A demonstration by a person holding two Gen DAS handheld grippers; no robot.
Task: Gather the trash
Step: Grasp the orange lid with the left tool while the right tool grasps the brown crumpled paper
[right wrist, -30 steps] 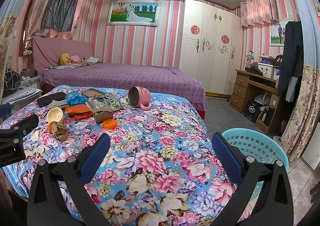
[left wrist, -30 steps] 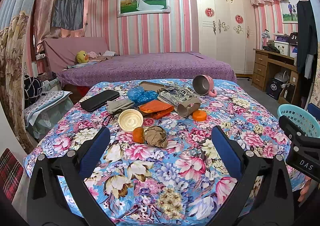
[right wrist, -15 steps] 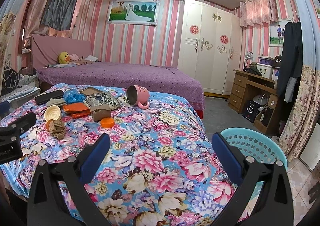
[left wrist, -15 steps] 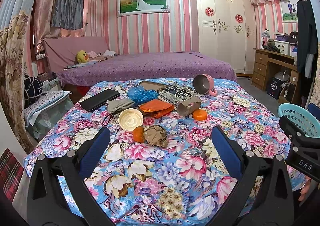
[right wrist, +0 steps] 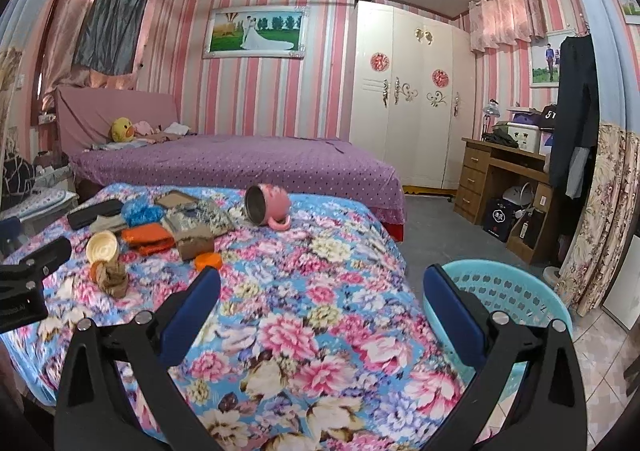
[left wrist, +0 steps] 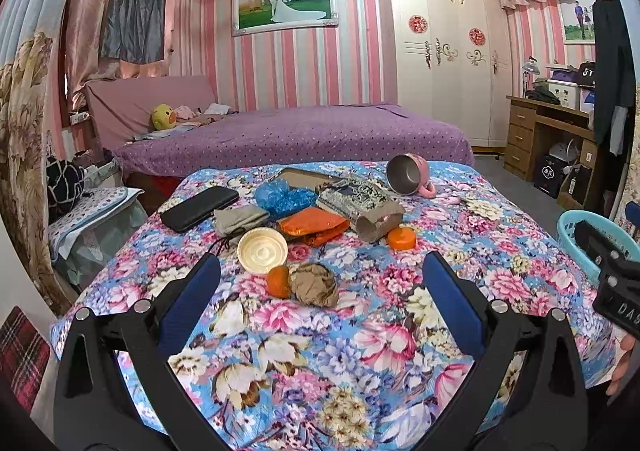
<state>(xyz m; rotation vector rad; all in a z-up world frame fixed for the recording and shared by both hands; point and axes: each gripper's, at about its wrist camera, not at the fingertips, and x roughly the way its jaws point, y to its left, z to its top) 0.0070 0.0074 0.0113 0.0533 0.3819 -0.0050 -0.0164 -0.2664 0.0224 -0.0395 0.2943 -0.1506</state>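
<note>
Trash lies on a floral-covered table point(left wrist: 360, 331): a crumpled brown paper ball point(left wrist: 314, 284) beside an orange peel point(left wrist: 279, 281), a cream lid point(left wrist: 262, 250), an orange cap point(left wrist: 401, 238), an orange wrapper point(left wrist: 314, 225), a cardboard tube point(left wrist: 378, 218) and blue plastic point(left wrist: 282, 196). My left gripper point(left wrist: 320, 303) is open and empty, hovering just short of the paper ball. My right gripper point(right wrist: 320, 307) is open and empty over the table's right part, with the paper ball point(right wrist: 113, 276) to its left. A teal basket point(right wrist: 508, 295) stands on the floor at the right.
A pink mug point(left wrist: 408, 174) lies on its side at the table's back. A black case point(left wrist: 199, 208), a grey pouch point(left wrist: 239, 217) and a patterned book point(left wrist: 352, 193) lie among the trash. A purple bed point(left wrist: 296, 139) stands behind, a wooden desk point(right wrist: 500, 179) at the right.
The right gripper has moved a little forward and tilted slightly; the table looks nearer. The left gripper has barely moved. Both stay open and empty.
</note>
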